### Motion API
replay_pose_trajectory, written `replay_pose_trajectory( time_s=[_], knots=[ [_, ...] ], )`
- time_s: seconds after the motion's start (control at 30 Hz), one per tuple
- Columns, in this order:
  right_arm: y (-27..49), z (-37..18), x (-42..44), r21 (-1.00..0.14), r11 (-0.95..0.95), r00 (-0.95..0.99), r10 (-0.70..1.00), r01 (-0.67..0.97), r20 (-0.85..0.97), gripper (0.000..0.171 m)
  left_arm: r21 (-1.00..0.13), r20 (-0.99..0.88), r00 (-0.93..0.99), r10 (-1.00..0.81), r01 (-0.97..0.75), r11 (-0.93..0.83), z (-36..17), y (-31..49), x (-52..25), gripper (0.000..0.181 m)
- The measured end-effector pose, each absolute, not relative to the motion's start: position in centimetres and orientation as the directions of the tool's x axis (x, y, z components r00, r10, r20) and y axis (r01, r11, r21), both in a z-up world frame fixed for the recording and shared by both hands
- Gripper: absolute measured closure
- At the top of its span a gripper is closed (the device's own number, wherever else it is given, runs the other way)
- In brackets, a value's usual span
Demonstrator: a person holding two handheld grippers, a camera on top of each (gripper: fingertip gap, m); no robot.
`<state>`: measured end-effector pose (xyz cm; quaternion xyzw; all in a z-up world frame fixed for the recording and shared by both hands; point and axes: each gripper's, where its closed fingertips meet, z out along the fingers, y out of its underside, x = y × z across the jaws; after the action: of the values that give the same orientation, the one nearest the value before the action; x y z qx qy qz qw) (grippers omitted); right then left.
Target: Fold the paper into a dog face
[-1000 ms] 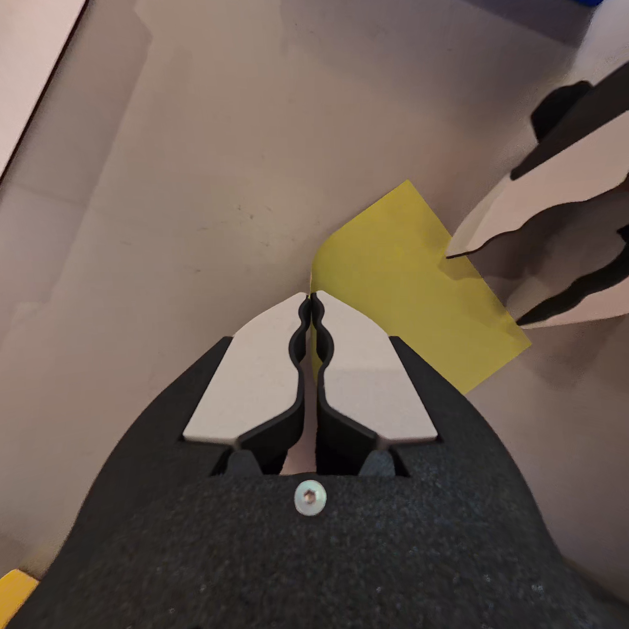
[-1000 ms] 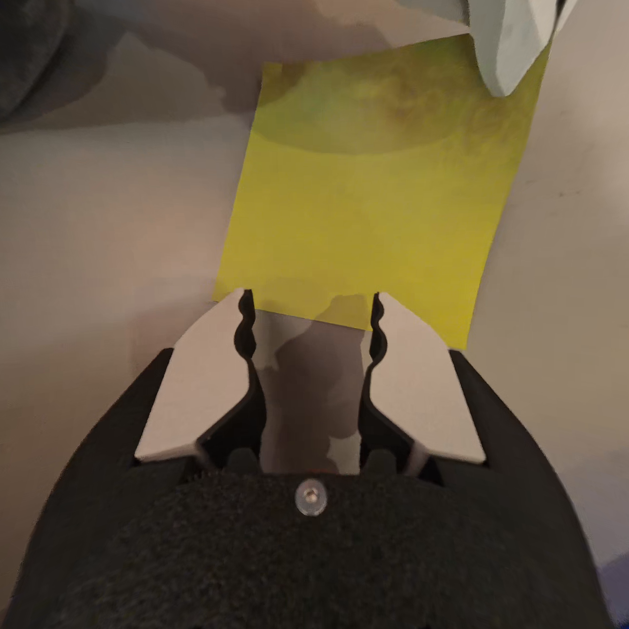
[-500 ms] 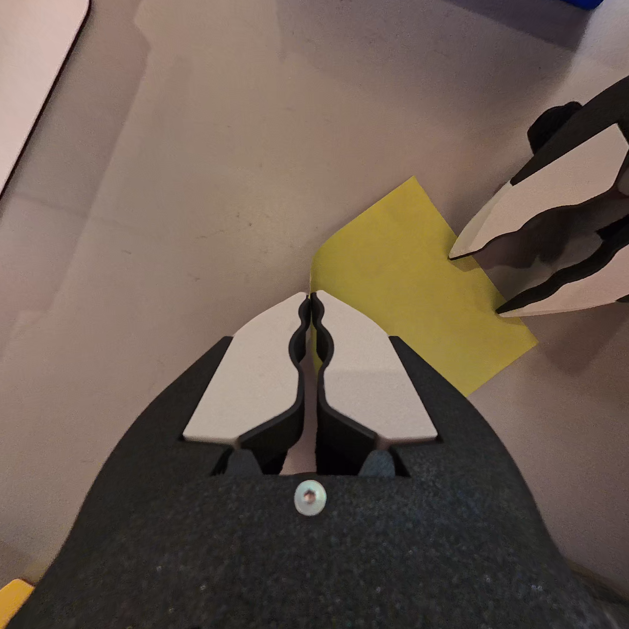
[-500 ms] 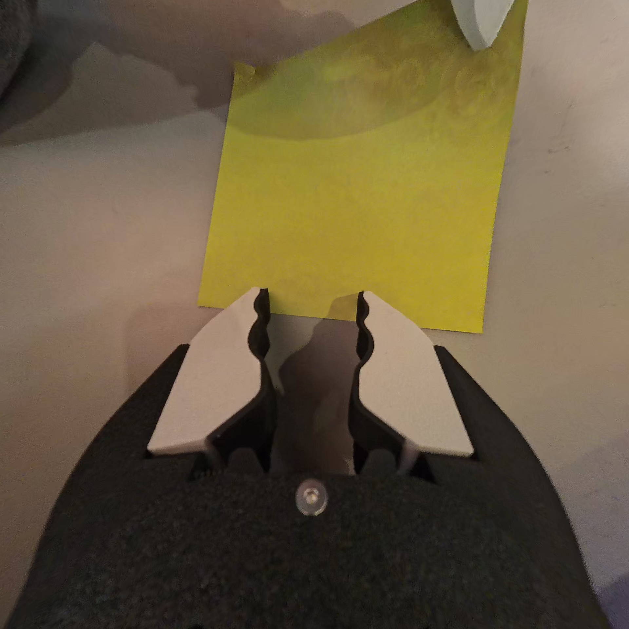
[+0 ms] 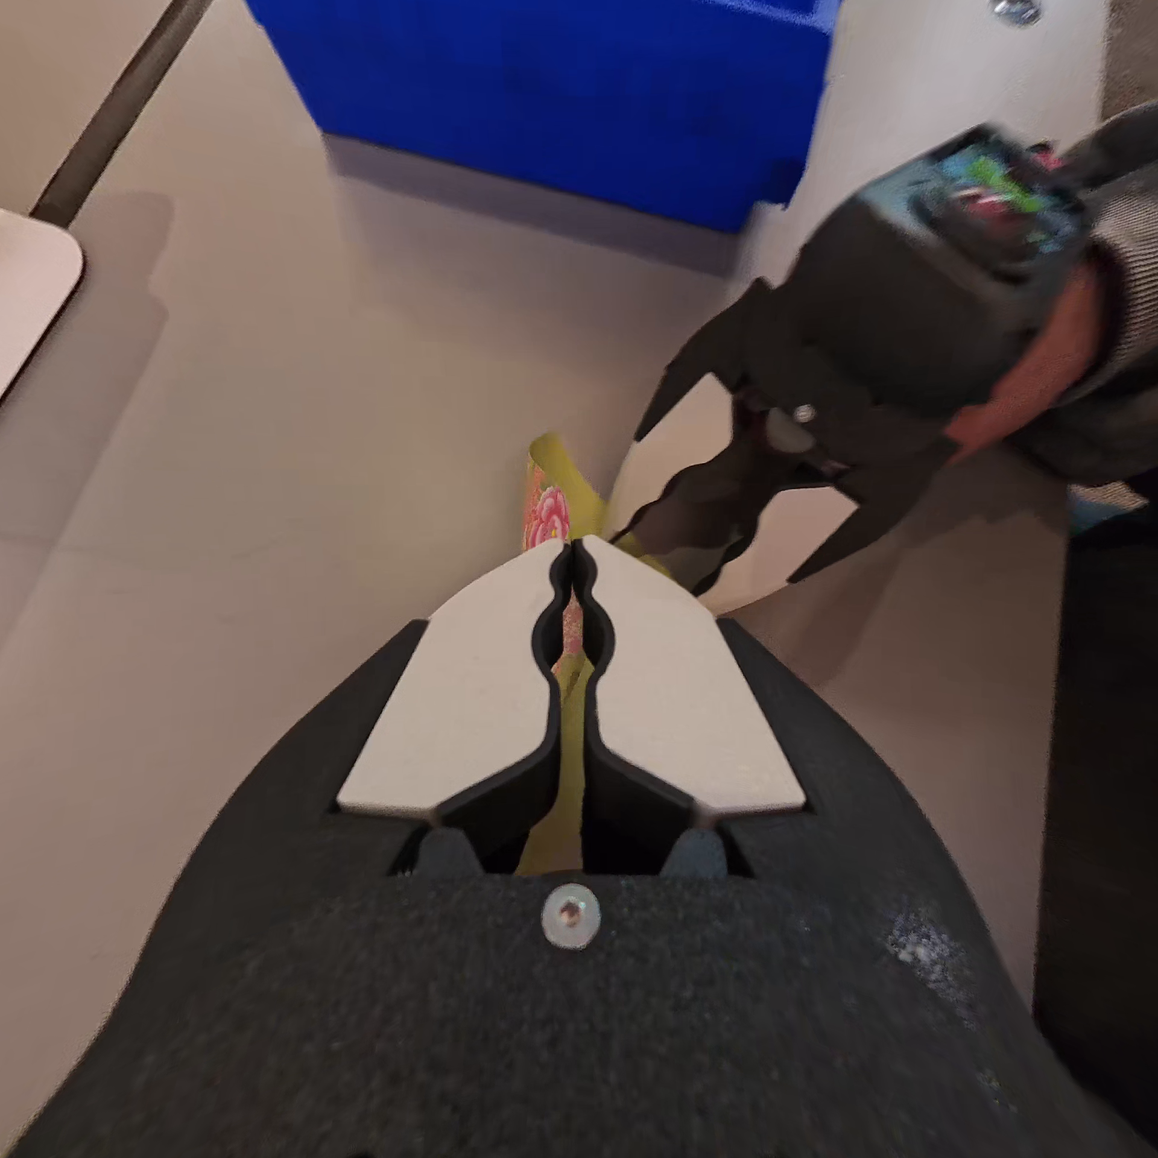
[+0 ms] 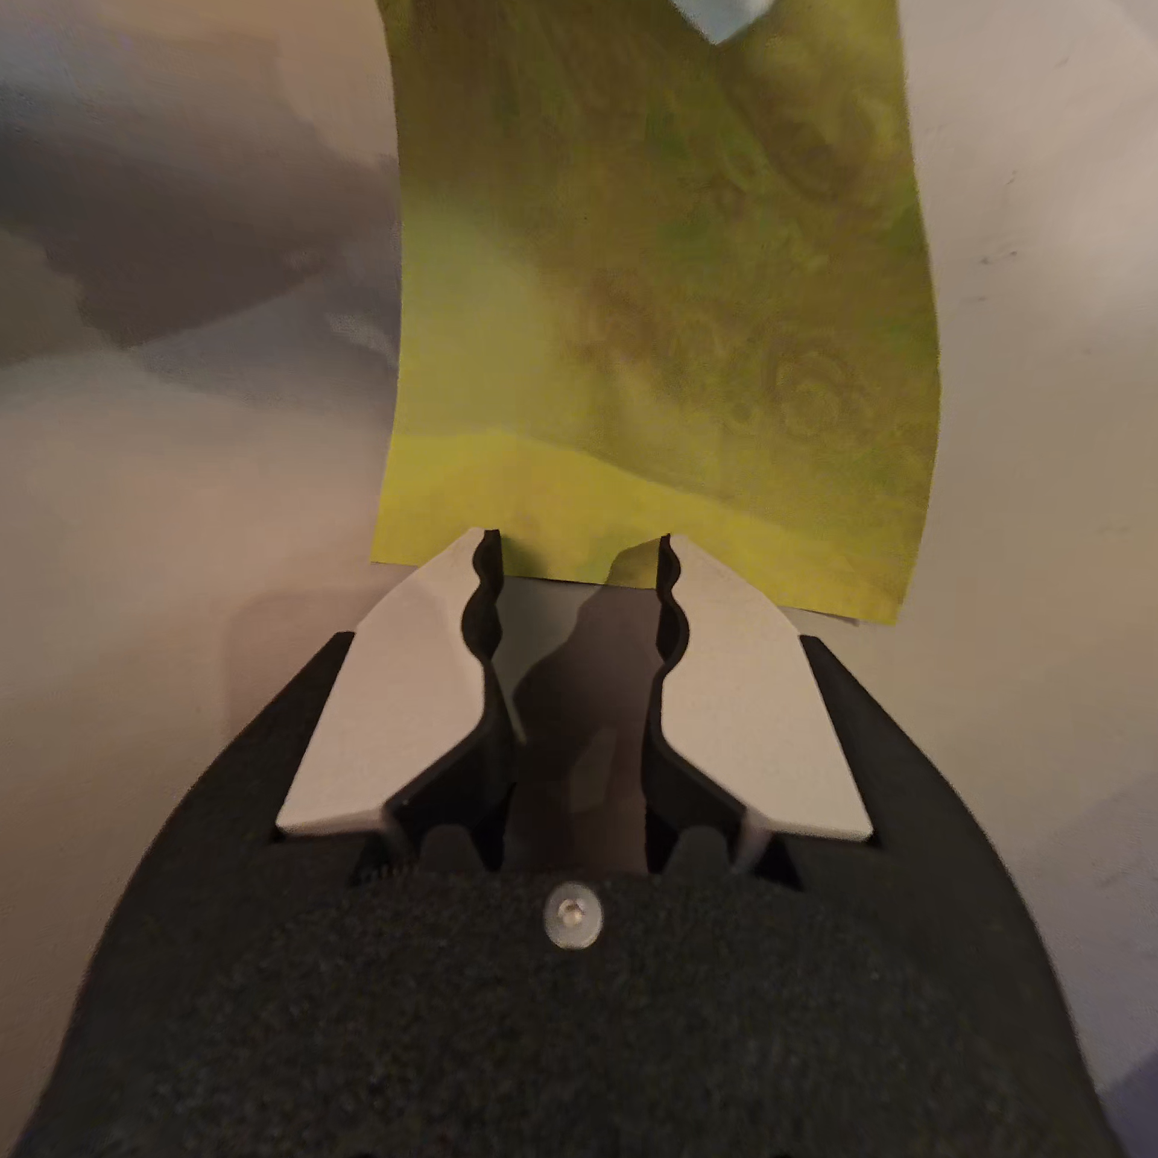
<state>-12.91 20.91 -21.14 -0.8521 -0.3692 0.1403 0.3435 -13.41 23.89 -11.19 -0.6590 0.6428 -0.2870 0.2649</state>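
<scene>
The yellow-green paper (image 6: 658, 313) rises from the table in a curved sheet, with its near edge low. Its pink flowered side (image 5: 546, 515) shows in the left wrist view. My left gripper (image 5: 573, 546) is shut on one part of the paper, which runs down between its jaws. Its fingertip (image 6: 720, 19) shows at the top of the right wrist view. My right gripper (image 6: 576, 545) is open and empty, its tips at the paper's near edge. It also shows in the left wrist view (image 5: 664, 564), just right of the left gripper.
A blue bin (image 5: 564, 94) stands at the back of the beige table (image 5: 250, 438). A person's hand and grey sleeve (image 5: 1115, 351) hold the right gripper. A dark object (image 5: 1103, 752) fills the right edge. A pale board (image 5: 25, 294) lies at the left. Tip to tip, the grippers are about 10 cm apart.
My left gripper has lifted its part of the paper off the table, so the flat sheet now stands curved. The blue bin has come into view. The right gripper stays open.
</scene>
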Motion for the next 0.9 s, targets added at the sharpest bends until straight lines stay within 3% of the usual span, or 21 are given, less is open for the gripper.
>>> replay_pose_trajectory(
  time_s=[0.33, 0.9],
  knots=[
    [20.9, -21.1, -12.9, -0.679, -0.501, 0.693, 0.721, 0.536, 0.015, 0.122, -0.752, 0.027, 0.058, -0.998, -0.657, -0.059, -11.0, 21.9, -16.2, 0.181],
    [20.9, -21.1, -13.0, -0.681, -0.498, 0.688, 0.726, 0.537, 0.012, 0.120, -0.605, 0.018, 0.075, -0.997, -0.793, -0.071, -19.4, 20.0, -15.7, 0.181]
  ],
)
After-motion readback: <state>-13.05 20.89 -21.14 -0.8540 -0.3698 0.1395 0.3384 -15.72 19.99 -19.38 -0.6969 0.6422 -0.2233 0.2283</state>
